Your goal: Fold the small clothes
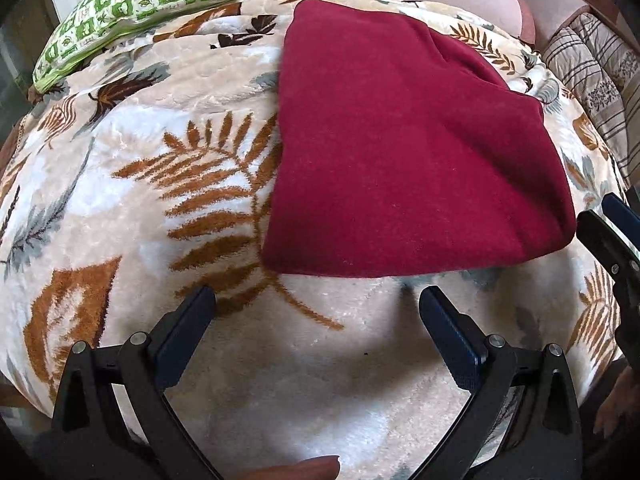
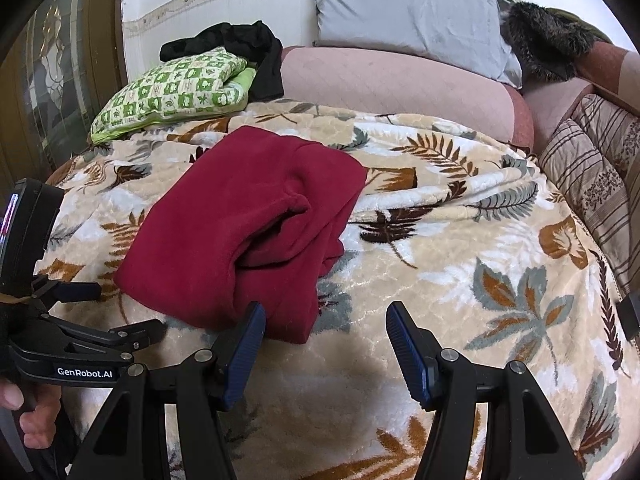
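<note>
Garment (image 1: 412, 152), folded maroon fleece, lies long axis away just beyond both spread, empty grippers, left gripper (image 1: 316, 304) squarer to its near hem than right gripper (image 2: 326, 320).

Only one piece of text could be read: "GenRobot.AI", printed in white on a small black label on the body of the left gripper (image 2: 86, 292), seen at about eight o'clock in the right wrist view. The left wrist view showed no legible writing.
</note>
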`<action>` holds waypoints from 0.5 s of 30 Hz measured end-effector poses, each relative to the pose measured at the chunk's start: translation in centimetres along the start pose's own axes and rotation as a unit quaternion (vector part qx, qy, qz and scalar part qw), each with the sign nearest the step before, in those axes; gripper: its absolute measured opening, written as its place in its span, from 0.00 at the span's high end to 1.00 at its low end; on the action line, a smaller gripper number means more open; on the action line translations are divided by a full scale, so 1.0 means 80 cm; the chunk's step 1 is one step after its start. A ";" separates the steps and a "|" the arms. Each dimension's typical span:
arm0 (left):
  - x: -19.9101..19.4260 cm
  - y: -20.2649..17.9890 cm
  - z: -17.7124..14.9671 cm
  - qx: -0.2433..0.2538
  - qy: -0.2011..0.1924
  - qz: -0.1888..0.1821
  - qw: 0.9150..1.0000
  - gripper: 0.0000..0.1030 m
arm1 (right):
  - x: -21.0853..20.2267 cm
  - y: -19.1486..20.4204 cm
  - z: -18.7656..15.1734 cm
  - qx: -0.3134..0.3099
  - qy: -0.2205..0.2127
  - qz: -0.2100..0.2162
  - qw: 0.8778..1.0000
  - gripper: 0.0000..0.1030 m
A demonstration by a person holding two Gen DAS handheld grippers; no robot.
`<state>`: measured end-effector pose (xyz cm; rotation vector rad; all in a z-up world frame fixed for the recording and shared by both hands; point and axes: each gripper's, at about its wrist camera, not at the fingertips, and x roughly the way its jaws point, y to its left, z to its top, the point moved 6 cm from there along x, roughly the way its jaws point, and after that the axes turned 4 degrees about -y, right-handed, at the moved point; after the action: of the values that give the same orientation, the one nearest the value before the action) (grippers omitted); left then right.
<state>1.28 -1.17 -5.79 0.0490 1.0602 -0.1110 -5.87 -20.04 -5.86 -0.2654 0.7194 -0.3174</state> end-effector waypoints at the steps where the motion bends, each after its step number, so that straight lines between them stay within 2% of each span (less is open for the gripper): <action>1: 0.001 0.000 0.000 0.000 0.001 0.000 1.000 0.01 | 0.000 0.000 0.001 -0.001 -0.001 0.000 1.000 0.41; 8: 0.002 0.007 0.000 -0.007 0.002 0.007 1.000 0.01 | -0.002 0.001 0.002 0.002 -0.004 0.005 1.000 0.41; 10: -0.001 0.014 0.004 -0.019 -0.007 0.011 1.000 0.01 | -0.007 0.000 0.010 0.016 -0.021 0.020 0.999 0.41; 13: -0.006 0.027 0.010 -0.040 -0.019 0.017 0.999 0.01 | -0.009 0.003 0.037 0.053 -0.061 0.086 0.993 0.31; 15: -0.008 0.036 0.013 -0.050 -0.025 0.020 0.998 0.01 | 0.007 0.003 0.045 0.081 -0.055 0.115 0.989 0.31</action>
<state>2.20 1.67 -4.73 -0.0234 1.0129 -0.0219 -3.02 -19.58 -3.69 -0.0443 0.6051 -0.1390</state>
